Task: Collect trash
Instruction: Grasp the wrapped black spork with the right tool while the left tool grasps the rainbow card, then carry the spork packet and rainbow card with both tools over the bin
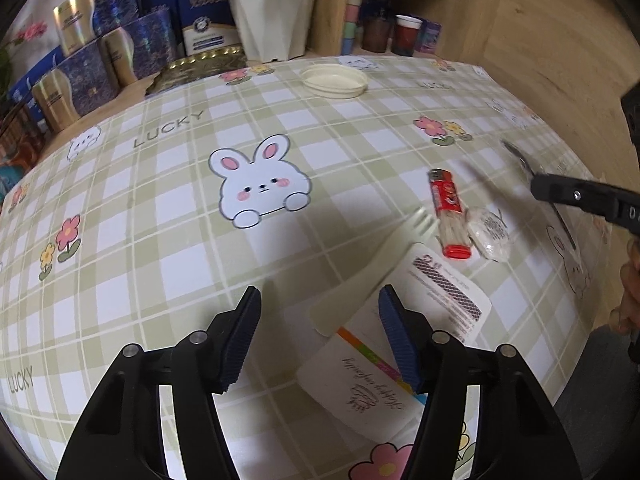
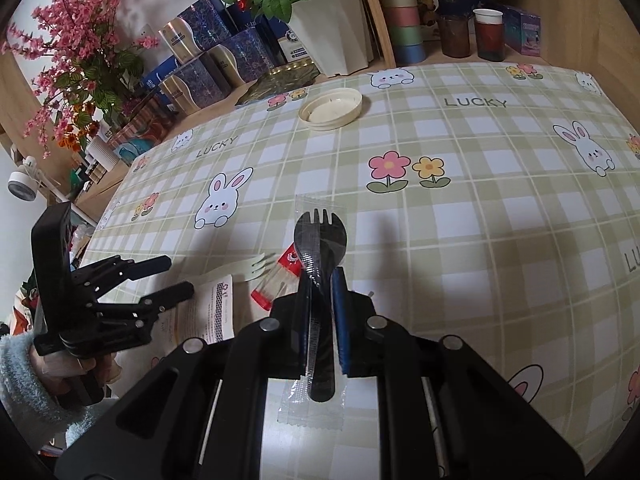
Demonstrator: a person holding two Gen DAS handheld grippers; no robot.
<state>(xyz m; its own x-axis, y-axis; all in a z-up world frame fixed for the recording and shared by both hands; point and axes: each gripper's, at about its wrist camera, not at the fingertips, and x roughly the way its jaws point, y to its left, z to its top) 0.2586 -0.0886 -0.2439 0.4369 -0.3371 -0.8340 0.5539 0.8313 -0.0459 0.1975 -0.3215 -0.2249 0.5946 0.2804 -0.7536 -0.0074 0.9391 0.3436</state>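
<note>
Black fingers [image 2: 320, 276] clamped on wrapped spork [image 2: 316, 240]

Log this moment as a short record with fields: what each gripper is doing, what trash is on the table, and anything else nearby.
right gripper: jaws shut on a black spork in a clear wrapper
left gripper: jaws open, over the cream fork and the paper card, gripping nothing
other trash: red lighter; small wrapped packet beside it
far side of table: round cream lid
surface: checked tablecloth with rabbits and flowers
background: white plant pot, boxes and cups
</note>
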